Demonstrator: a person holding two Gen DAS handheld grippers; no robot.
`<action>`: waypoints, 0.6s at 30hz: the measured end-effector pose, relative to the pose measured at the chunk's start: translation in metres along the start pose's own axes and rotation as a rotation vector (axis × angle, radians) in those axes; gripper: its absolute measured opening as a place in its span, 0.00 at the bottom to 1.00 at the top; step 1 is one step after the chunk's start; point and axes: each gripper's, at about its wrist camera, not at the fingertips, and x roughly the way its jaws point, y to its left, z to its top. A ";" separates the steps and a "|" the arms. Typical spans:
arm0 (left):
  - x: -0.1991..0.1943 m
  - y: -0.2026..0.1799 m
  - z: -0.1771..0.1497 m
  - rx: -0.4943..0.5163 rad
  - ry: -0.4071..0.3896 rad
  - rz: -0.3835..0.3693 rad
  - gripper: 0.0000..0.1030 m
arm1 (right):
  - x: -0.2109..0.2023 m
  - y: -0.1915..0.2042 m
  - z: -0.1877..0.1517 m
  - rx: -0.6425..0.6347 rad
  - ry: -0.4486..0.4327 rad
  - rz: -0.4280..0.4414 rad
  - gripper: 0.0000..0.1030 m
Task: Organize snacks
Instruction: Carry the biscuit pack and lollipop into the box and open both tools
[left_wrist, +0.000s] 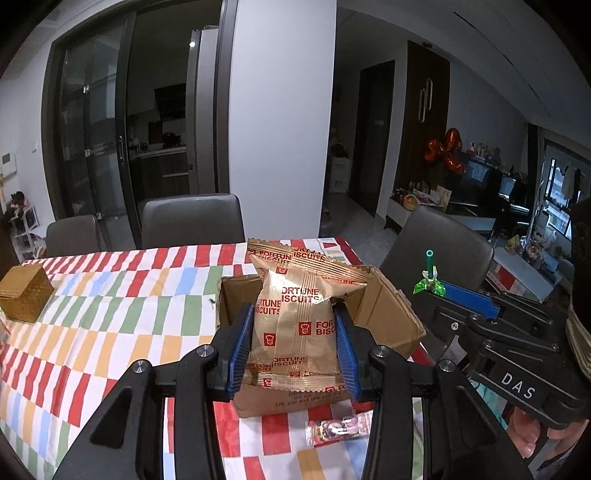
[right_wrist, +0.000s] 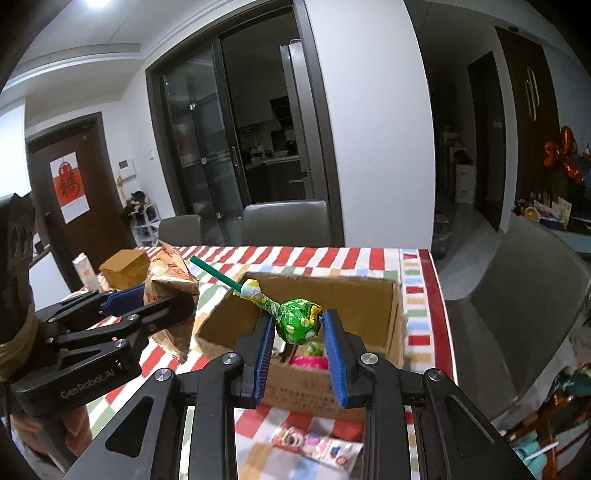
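- Two snacks are in hand at once: my left gripper (left_wrist: 293, 341) has its jaws partly closed on the sides of a gold biscuit bag (left_wrist: 295, 314), and my right gripper (right_wrist: 298, 334) has its jaws nearly shut on the green head of a lollipop (right_wrist: 297, 319).
- Both loads hang above the open box (right_wrist: 397, 314) on the desk (left_wrist: 110, 295). The bag sits over the box's near half in the left view; the lollipop sits over its middle in the right view, stick pointing up and left.
- Inside the box I can see a pink item and another green one; the rest is hidden by the jaws.
- Step in hand, as I judge it: carry both snacks over the opening and release them inside.
- To do it well, I should keep each load inside the box walls before loosening, clear of the raised flap (left_wrist: 391, 306) on the right.
- Lower first, then open: the bag is light and puffy and may tip over the rim if dropped from high.
- Keep the grippers apart; they are near one another, and the stick could catch the bag.
- One flat candy strip (left_wrist: 338, 426) lies on the desk in front of the box, so more sorting remains after this release.
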 end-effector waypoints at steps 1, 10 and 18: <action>0.005 0.001 0.003 -0.003 0.004 0.001 0.41 | 0.003 -0.001 0.001 -0.004 0.001 -0.004 0.28; 0.049 0.004 0.015 0.001 0.076 -0.001 0.41 | 0.036 -0.018 0.011 -0.005 0.052 -0.024 0.28; 0.084 0.002 0.018 0.020 0.150 0.035 0.47 | 0.059 -0.028 0.014 0.011 0.092 -0.045 0.29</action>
